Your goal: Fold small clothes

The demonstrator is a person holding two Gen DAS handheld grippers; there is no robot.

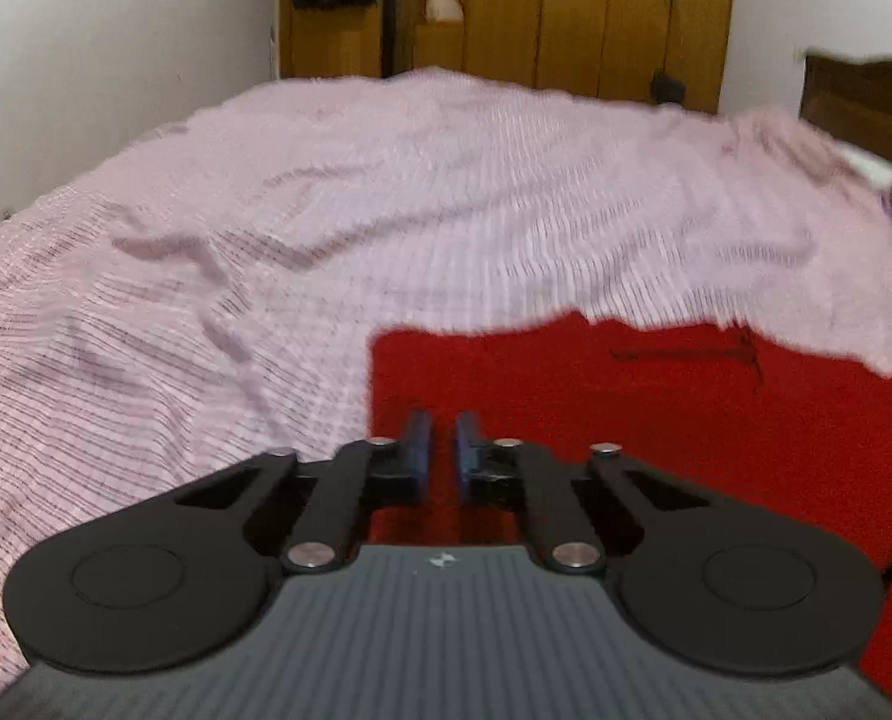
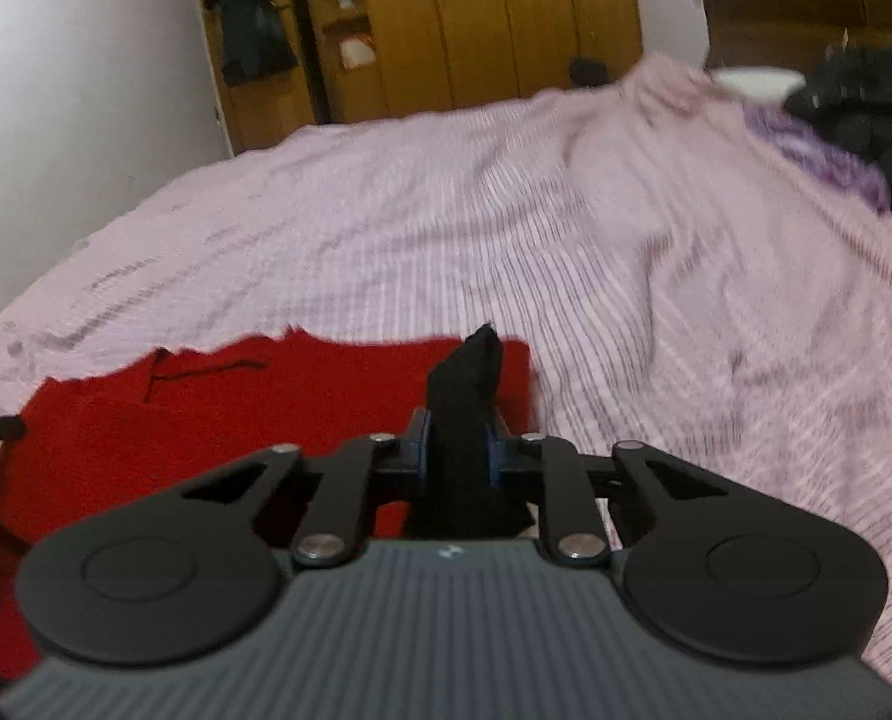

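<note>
Folding looks barely begun. The right hand-held gripper (image 2: 459,441) pinches a small black garment (image 2: 466,414), bunched upright between its pads, above the red cloth (image 2: 206,420) on the bed (image 2: 446,210). The left hand-held gripper (image 1: 444,444) is closed, seemingly empty, over that cloth.

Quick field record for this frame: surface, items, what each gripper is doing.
surface: bed with pink bedspread
items: red cloth spread flat on the bedspread; black garment
left gripper: shut, nothing visible between its pads, over the red cloth's left edge
right gripper: shut on the black garment, which sticks up past the fingertips
background: wooden wardrobe
</note>
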